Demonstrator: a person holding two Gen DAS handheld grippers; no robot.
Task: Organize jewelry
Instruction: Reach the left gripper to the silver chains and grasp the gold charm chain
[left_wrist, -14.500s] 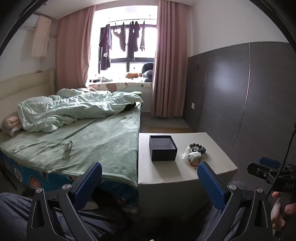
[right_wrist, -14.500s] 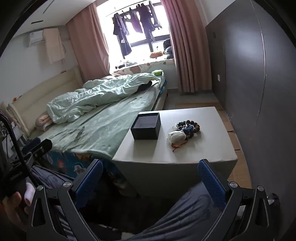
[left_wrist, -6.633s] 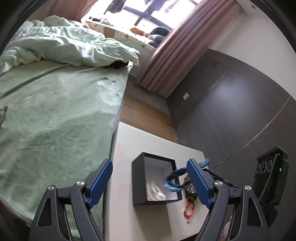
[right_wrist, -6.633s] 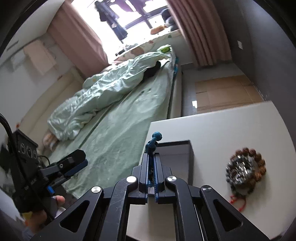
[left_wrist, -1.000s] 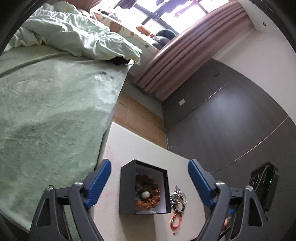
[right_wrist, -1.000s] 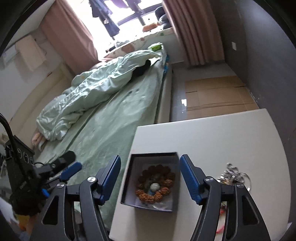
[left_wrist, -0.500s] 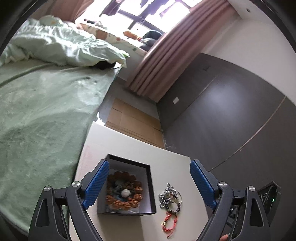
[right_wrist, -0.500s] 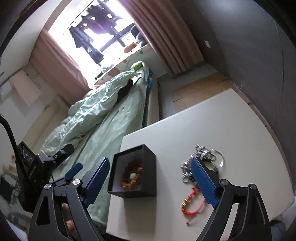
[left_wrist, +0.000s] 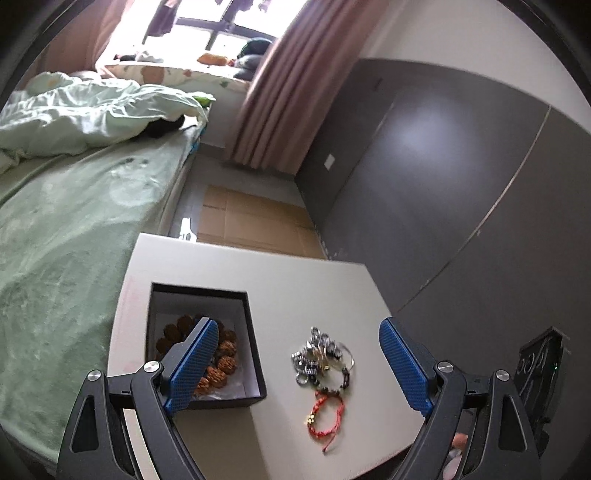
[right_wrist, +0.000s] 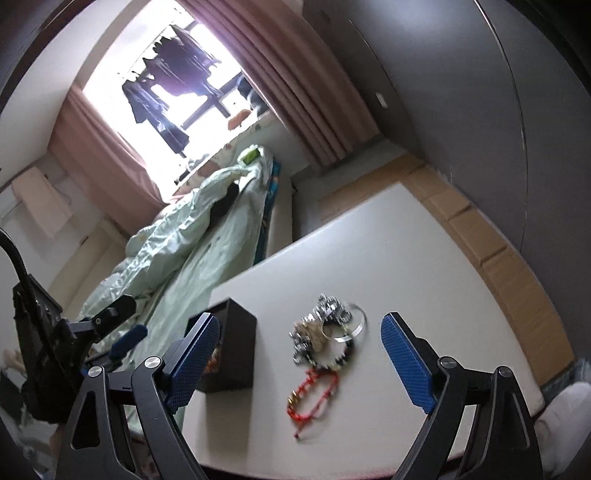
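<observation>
Two grippers, left and right, jaws wide apart and empty, above bracelets beside the box on the table.

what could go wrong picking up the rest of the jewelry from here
The silver chain bracelet, dark bead bracelet and clear ring lie tangled together, so a grab may lift several or drop one. The red cord bracelet lies flat and thin, so the open right tool could slip off it. The black box sits close and could get nudged.

no text, label or number is legible on anything here.
</observation>
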